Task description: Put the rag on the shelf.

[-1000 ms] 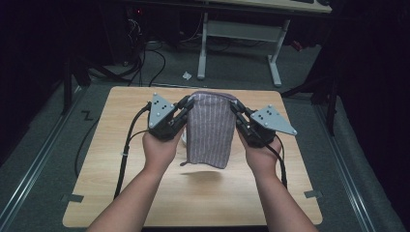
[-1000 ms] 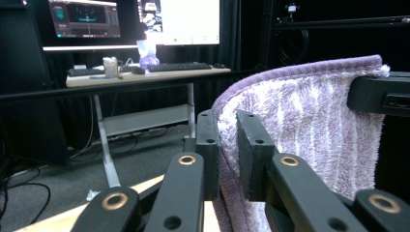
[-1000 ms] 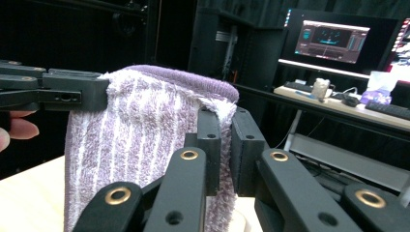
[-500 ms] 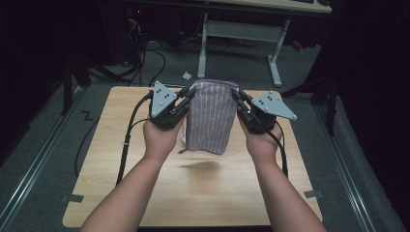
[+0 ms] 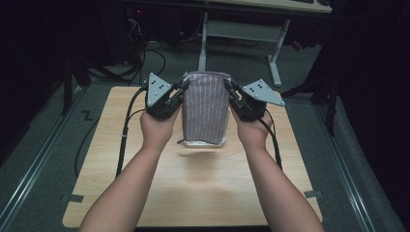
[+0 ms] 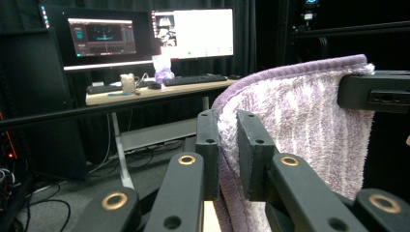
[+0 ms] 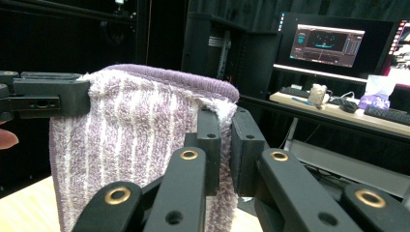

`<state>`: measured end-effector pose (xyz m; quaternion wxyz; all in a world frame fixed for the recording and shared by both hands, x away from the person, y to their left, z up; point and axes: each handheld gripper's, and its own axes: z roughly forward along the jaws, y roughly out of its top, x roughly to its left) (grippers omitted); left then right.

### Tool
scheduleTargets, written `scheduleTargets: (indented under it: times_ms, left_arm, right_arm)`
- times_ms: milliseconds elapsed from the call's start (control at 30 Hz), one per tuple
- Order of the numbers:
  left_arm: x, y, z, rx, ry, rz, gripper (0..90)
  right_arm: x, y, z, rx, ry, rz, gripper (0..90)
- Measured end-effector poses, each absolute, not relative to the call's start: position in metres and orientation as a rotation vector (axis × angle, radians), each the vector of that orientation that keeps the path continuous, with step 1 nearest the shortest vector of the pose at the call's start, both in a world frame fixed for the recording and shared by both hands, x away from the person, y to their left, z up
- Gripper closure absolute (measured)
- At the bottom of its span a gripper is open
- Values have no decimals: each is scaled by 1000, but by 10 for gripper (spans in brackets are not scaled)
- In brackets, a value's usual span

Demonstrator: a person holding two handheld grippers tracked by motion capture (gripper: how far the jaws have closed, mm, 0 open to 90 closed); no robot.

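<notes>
Above the pale wooden table [image 5: 193, 193], a purple-and-white striped terry towel [image 5: 205, 108] hangs in the air, stretched between two hand-held tools. Look at the left gripper [image 5: 183, 88]: its black jaws are pinched tight on the towel's upper left corner, and from the left gripper view you can see the fluffy cloth squeezed flat between the two pads, the hemmed purple edge arching away above them. Over on the other side, the right gripper [image 5: 227, 87] does the same job, jaws clamped narrow on the upper right corner, the pile bulging out on either side of the pads in the right gripper view. Both grey three-cornered plates tilt outward, away from the cloth. The towel looks folded double, its top edge pulled fairly level between the two grips, its stripes running straight down. Its lower end dangles just over the tabletop, a white edge peeking out at the bottom, with a soft shadow on the wood beneath it. The person's left hand [image 5: 157, 128] and right hand [image 5: 251, 130] sit close on either side of the hanging cloth, forearms reaching in over the near edge of the table. Cables trail back from both tools across the wood.
</notes>
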<state>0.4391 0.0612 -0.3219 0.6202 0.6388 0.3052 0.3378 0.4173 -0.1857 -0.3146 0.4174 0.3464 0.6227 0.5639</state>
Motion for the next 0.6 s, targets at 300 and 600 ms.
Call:
scheduleTargets:
  times_ms: [300,600]
  left_arm:
    - [471,54,-317,1513,759,772,805]
    - [505,46,-318,1562,806,755,804]
  right_arm:
    - [445,-187,-312,892,1583,1399,847]
    - [477,-190,-312,969,1608,1363,845]
